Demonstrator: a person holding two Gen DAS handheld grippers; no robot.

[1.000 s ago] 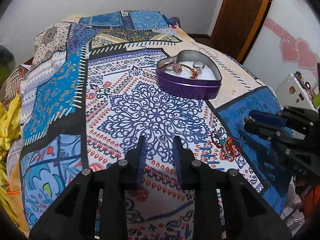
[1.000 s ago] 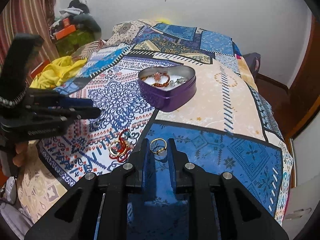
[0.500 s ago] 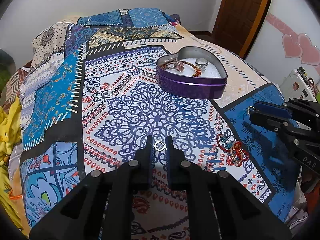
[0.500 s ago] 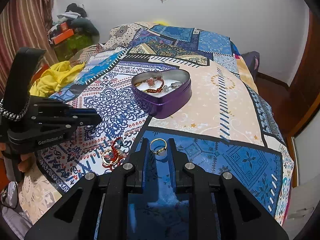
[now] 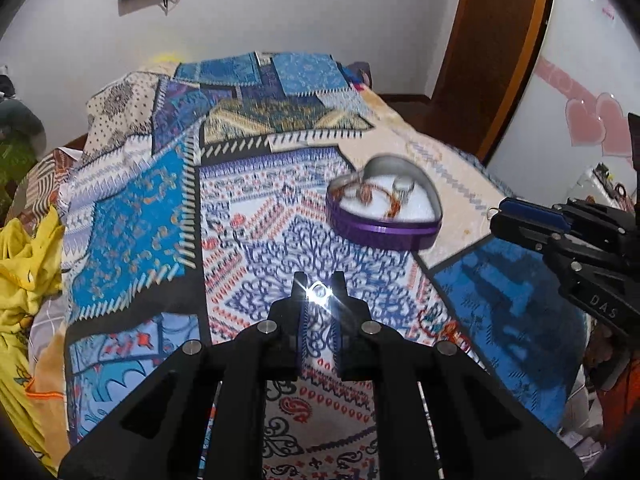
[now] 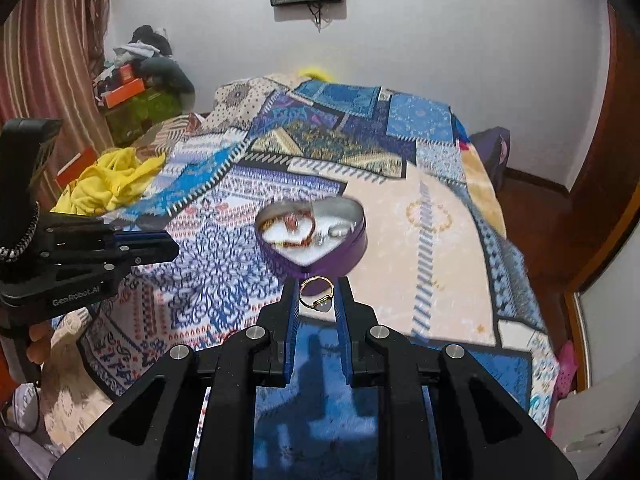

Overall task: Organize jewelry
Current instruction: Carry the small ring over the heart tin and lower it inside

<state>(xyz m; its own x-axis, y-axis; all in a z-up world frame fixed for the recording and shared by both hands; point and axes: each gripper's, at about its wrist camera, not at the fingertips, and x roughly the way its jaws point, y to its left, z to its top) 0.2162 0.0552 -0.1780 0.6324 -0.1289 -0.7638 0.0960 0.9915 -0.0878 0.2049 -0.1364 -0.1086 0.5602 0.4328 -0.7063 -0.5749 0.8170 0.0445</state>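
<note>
Both hand-held grippers pinch rings — left (image 5: 319, 285) a glinting silver ring (image 5: 319, 291), right (image 6: 317, 293) a gold stone-set ring (image 6: 318, 293) — over a blue patchwork-quilted bed (image 6: 436, 240), purple heart-shaped tin (image 6: 312, 236) at 12 o'clock.

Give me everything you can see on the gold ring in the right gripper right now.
The gold ring is a thin, plain yellow-metal band with a small pale, heart-like stone set at its lower right. It stands roughly upright, facing the camera, pinched at its sides between the blue-padded fingertips of the right gripper. It is held in the air, clear of the bedspread, in front of the purple heart-shaped tin. Only the two pads touch it. In the left wrist view it shows as a tiny loop at the fingertips.
</note>
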